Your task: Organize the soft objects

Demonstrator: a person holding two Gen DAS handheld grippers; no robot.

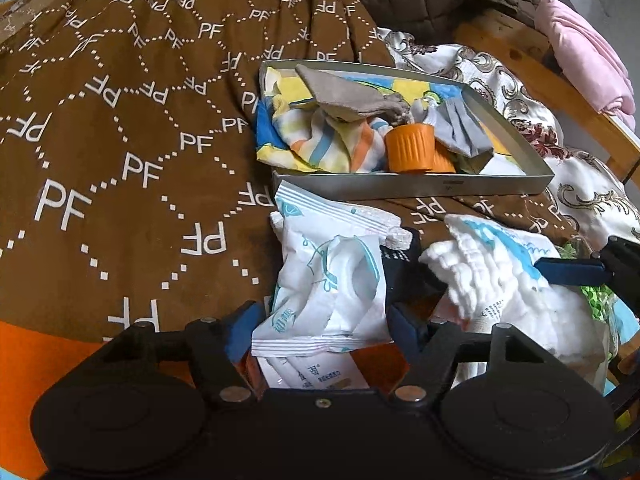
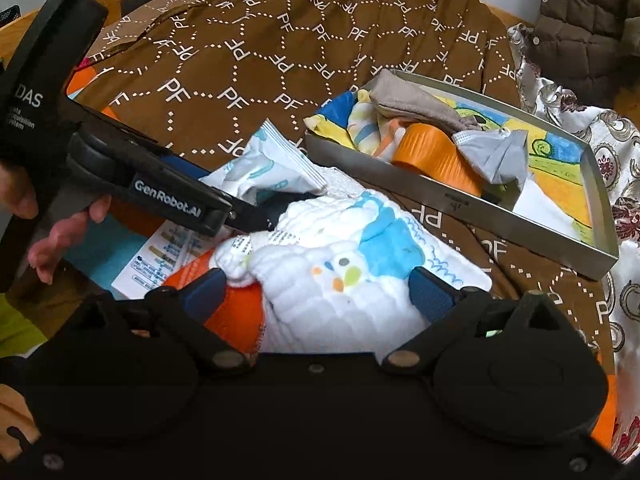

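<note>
Left gripper: fingers clamped on the white-and-teal wipe packet, blue pads pressing its crumpled sides; seen from the right wrist view too, reaching in from the left.
Right gripper: blue fingers spread either side of the white quilted cloth — touching or merely flanking, cannot tell; jaws look wide, not closed on it.
Packet position: just in front of the metal tray, near its front-left corner, lifted off the brown PF-print bedspread.
Cloth position: beside the packet, on the bedspread in front of the tray's front wall, partly over an orange-and-white leaflet.
Tray contents: striped cloth, beige sock, orange ribbed cup on its side, grey mask — nearly full toward its left end.
Packet handling: likely light, foil film slippery and crinkly, contents soft; hold across the middle rather than by the sealed edge.
Cloth handling: limp, light, will drape and trail; pinch a bunched fold near the centre, not a corner.
Packet axis: long axis runs from the gripper toward the tray, sealed end pointing at the tray wall.
Cloth axis: roughly toward the tray's front-right corner, printed side up.
Step judged: packet ready to go into the tray, cloth next.
</note>
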